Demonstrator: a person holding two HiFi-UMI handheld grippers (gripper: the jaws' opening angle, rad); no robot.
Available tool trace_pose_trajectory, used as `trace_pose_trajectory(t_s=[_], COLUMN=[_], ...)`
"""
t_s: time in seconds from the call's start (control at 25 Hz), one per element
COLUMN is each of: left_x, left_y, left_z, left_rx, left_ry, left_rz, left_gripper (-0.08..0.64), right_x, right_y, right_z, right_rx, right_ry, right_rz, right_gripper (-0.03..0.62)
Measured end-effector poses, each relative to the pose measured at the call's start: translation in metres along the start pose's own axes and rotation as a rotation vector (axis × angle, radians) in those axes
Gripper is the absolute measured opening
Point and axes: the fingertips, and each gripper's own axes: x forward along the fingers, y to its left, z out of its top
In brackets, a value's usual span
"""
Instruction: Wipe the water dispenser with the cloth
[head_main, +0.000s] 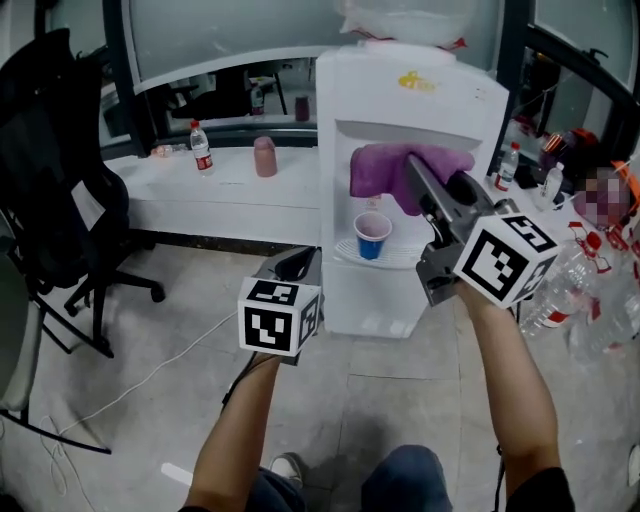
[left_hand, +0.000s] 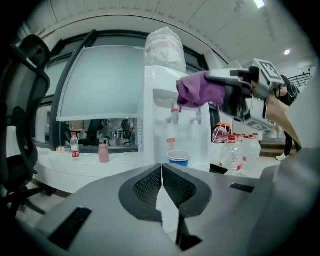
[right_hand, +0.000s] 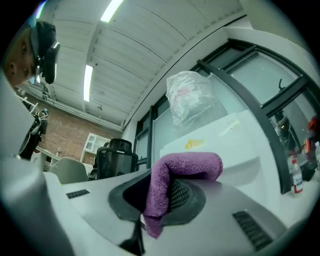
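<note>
Purple cloth (right_hand: 192, 167) pinched by right tongs (right_hand: 161, 200); left gripper view shows left tongs (left_hand: 161, 186) closed.

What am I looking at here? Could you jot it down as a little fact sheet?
Right gripper: shut on the purple cloth
Left gripper: shut, empty, held low
Cloth position: at the front recess of the white water dispenser
Below the cloth: a blue cup standing in that recess
Cloth touching dispenser: cannot tell
</note>
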Motion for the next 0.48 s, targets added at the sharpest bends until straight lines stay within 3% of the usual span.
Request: trace_pose_trajectory(t_s=[0.2, 0.48], left_x=[-0.008, -0.025], left_y=[0.007, 0.043], left_z=[0.001, -0.003], left_rx=[-0.005, 0.011], left_ry=[-0.011, -0.008], left_rz=[0.009, 0.079], left_gripper=[0.029, 0.028], right_x=[0.060, 0.127], right_y=[0.027, 0.013], right_z=[0.036, 0.027], right_rx=[-0.035, -0.005], right_ry=[-0.043, 0.010], right_rz=[0.087, -0.005], right_gripper=[0.046, 0.046])
